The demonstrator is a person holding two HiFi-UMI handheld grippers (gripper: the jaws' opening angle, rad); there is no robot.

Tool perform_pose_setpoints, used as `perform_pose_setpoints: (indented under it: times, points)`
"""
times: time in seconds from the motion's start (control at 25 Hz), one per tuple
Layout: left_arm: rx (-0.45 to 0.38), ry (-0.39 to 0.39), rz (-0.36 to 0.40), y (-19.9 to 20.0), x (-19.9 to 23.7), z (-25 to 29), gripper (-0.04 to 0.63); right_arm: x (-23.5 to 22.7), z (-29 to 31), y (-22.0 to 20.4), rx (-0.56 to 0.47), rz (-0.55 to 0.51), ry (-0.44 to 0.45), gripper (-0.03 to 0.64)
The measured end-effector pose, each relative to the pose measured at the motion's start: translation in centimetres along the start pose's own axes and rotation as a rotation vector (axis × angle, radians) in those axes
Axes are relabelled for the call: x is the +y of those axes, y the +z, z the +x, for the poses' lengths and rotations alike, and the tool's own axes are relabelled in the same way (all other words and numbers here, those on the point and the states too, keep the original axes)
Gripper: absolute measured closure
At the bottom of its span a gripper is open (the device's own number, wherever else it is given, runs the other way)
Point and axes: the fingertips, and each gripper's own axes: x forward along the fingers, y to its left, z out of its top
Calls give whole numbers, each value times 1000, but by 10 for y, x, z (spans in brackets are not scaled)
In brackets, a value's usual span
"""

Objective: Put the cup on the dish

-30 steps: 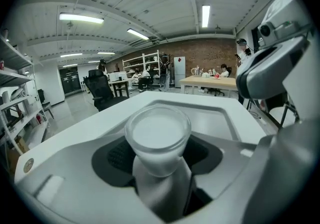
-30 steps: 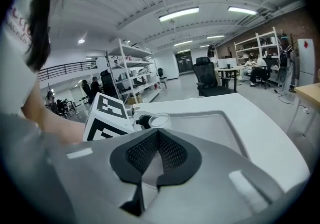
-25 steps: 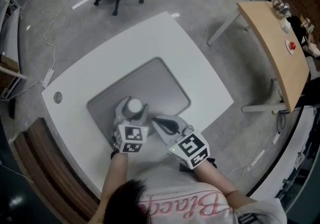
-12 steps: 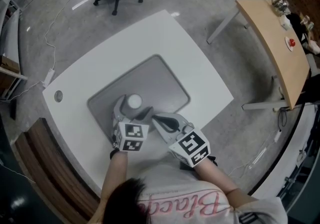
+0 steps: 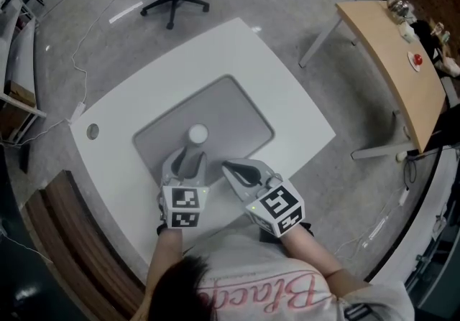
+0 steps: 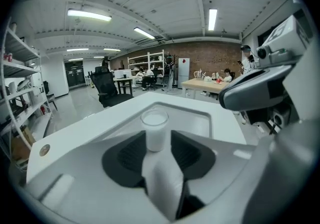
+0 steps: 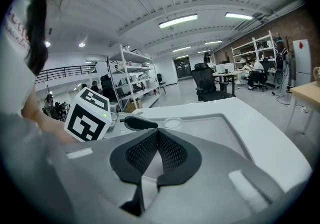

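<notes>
Small white cylindrical cup [image 5: 198, 133] stands upright on the flat grey rectangular dish [image 5: 237, 118], which lies mid white table [image 5: 237, 47]; the cup is on the part of the dish toward the table's near edge, person's side. Left gripper [image 5: 191, 156] sits just behind the cup; its jaws have just been closing and now stand narrow with a gap, the cup showing past the tips, pads not pressing on it, nothing gripped. Right gripper [image 5: 228, 167] is just beside the left one, over the dish rim nearest the table's near edge, with its jaws pressed together and empty.
</notes>
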Motion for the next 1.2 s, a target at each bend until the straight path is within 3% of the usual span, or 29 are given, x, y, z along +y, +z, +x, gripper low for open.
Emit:
perform_pose_setpoints:
  times: [0.08, 0.6, 1.2]
  points:
    - [-37, 33, -9, 0, 2, -15, 595, 7, -2, 1, -12, -9, -4, 615]
    - [-181, -64, 29, 5, -35, -111, 597, 63, -31, -3, -83, -35, -97, 617]
    - [-253, -117, 26, -11, -56, -188, 597, 124, -71, -12, -169, -1, -153, 617]
